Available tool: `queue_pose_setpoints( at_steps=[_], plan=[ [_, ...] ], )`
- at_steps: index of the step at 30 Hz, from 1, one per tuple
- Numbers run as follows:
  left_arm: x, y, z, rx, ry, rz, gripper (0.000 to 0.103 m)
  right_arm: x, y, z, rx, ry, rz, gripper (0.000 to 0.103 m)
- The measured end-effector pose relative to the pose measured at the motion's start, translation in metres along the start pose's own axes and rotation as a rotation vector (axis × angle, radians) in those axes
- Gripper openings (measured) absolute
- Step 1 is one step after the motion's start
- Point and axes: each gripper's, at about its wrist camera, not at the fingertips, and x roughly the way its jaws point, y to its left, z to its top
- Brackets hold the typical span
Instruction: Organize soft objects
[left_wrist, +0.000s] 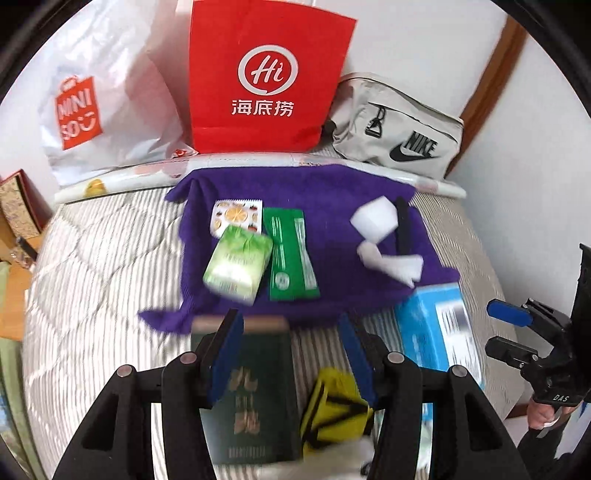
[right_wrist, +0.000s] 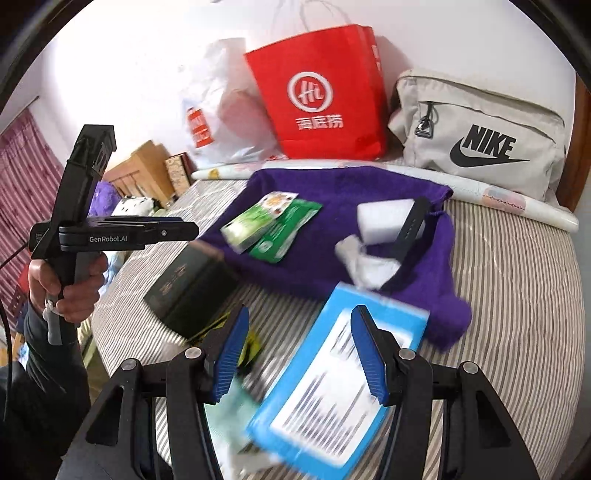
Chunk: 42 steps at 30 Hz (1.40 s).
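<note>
- Two grippers are hovering over a striped quilted bed (right_wrist: 517, 280), and neither is carrying anything: the left gripper (left_wrist: 291, 354) is holding its blue-padded jaws roughly half open above a dark green box (left_wrist: 255, 391) and a yellow strapped item (left_wrist: 336, 413), while the right gripper (right_wrist: 299, 354) is holding its jaws about as wide above a blue flat package (right_wrist: 340, 387).
- Soft things to be sorted are lying mostly on a purple towel (left_wrist: 317, 199) near the far side of the bed: a light green tissue pack (left_wrist: 238, 264), a dark green sachet (left_wrist: 290, 258), a fruit-print packet (left_wrist: 236, 216), a white sponge block (left_wrist: 375, 218), crumpled white tissue (left_wrist: 391, 260) and a black strap (left_wrist: 402, 225).
- Risk, as I judge it: both views are smearing with motion, so a hurried descent could be landing the pads on the wrong piece, since the packs are overlapping and touching one another.
- Slippery film on the sachet and tissue pack could be sliding out of a half-closed pinch; the sponge and loose tissue would be squashing or tearing instead.
- Fleecy towel folds may be getting snagged and dragged along with whatever is pinched.
- Crowding is a worry too: the grippers are working near each other and could be colliding.
- Behind, a red paper bag (right_wrist: 325, 96), a white plastic bag (left_wrist: 92, 99) and a grey Nike pouch (right_wrist: 480, 136) are standing against the wall.
</note>
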Motion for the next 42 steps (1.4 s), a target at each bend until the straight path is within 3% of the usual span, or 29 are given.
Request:
queue_pose_setpoints(
  at_steps=[8,11,16,20,26,31,32,34,38,42],
  plan=[
    [-0.028,-0.001,-0.065,-0.004,-0.008,0.019,0.057,-0.020,0.052,-0.063,-0.083,0.011,0.051,0.056],
    [-0.028,0.000,-0.086,-0.010,0.007,0.022,0.057,-0.018,0.069,-0.081,-0.100,0.033,0.087,0.043],
    [-0.029,0.006,-0.120,-0.029,0.014,0.016,0.057,0.005,0.093,-0.109,-0.109,0.099,0.147,0.034],
    [-0.028,0.012,-0.142,-0.042,0.021,0.010,0.057,0.027,0.105,-0.123,-0.141,0.155,0.118,0.029],
    [-0.028,0.021,-0.167,-0.058,0.027,-0.010,0.057,0.054,0.107,-0.126,-0.187,0.179,-0.046,0.029],
    [-0.025,0.027,-0.174,-0.074,0.032,-0.027,0.057,0.070,0.111,-0.128,-0.236,0.195,-0.093,0.028],
    [-0.024,0.029,-0.175,-0.079,0.033,-0.028,0.057,0.070,0.112,-0.127,-0.239,0.190,-0.094,0.017],
    [-0.025,0.030,-0.176,-0.081,0.031,-0.029,0.057,0.062,0.110,-0.125,-0.228,0.174,-0.051,0.008],
    [-0.024,0.032,-0.176,-0.090,0.028,-0.036,0.057,0.048,0.101,-0.120,-0.168,0.134,-0.007,0.006],
    [-0.022,0.031,-0.178,-0.090,0.033,-0.037,0.057,0.051,0.103,-0.125,-0.205,0.163,-0.081,0.007]
  ],
)
